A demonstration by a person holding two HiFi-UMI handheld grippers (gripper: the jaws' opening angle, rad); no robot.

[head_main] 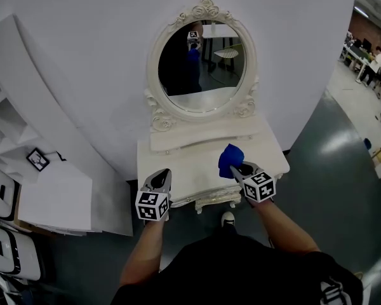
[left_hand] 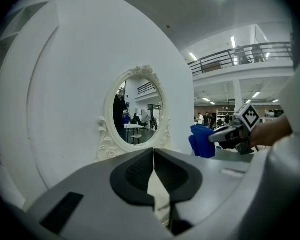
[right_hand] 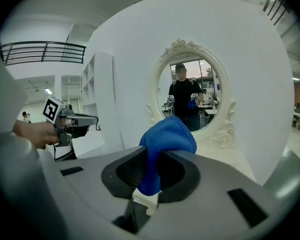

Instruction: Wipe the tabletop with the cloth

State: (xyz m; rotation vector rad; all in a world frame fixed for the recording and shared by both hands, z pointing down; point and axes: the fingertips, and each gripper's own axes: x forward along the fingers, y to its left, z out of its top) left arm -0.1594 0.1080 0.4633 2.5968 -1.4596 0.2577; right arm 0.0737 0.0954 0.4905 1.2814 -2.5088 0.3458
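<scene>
Blue cloth (head_main: 230, 159) bunched in your right tongs (head_main: 237, 169), over the right half of the white desk (head_main: 181, 170).

The cloth is a bright, solid blue with a soft, nubbly pile. It is crumpled into a rounded lump that bulges up and forward past the jaw tips, with a narrower fold pinched between the dark pads. Your right tongs are clamped tight on that fold. From the head view you cannot tell whether the cloth touches the desk top. Your left tongs (head_main: 160, 178) sit over the desk's left front edge, well apart from the cloth. Their jaws are closed, with the pads meeting at the tips and nothing between them. Behind both, the ornate white oval mirror (head_main: 202, 59) stands at the back of the desk, and the blue lump shows again in its reflection.
</scene>
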